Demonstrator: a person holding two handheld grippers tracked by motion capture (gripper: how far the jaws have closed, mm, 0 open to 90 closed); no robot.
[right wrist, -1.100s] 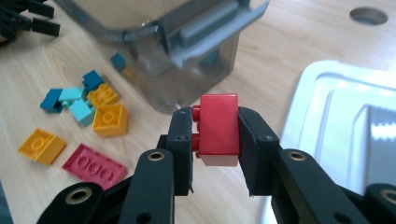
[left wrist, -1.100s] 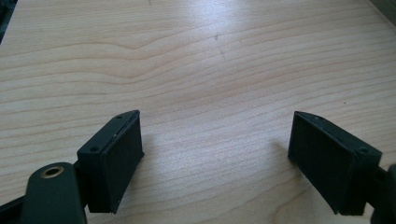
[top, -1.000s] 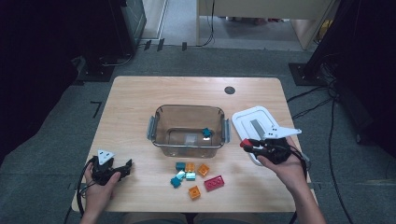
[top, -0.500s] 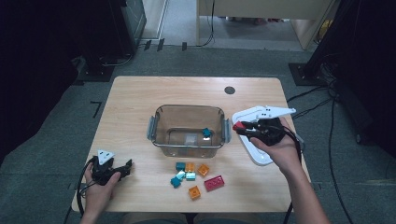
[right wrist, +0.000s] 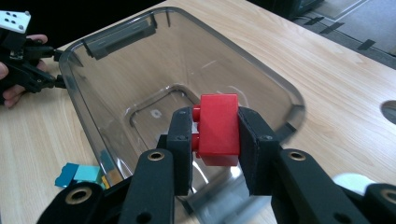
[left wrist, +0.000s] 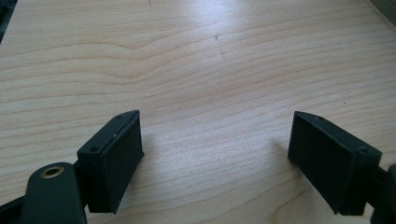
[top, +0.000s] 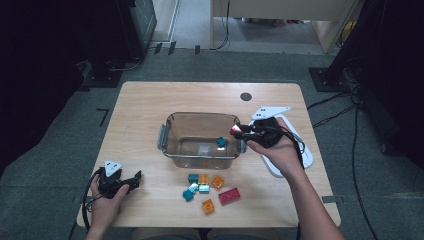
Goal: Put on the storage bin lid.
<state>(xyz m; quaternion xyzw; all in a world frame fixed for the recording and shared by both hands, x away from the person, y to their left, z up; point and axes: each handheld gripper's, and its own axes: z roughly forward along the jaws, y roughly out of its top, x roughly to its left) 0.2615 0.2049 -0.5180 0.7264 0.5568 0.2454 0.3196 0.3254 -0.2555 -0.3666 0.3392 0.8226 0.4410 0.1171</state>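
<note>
Here, seven bricks [top: 203,188] wait outside the bin [top: 170,131].

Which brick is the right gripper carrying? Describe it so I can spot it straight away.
Find the clear plastic bin in the middle of the wooden table. At its right rim the right gripper is shut on a small red brick. Unlike the loose teal, orange and red bricks in front of the bin, it is off the table.

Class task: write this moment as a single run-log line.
right tool: shut on red brick, above tub rim | left tool: open, on table | loose bricks: beside tub
</note>
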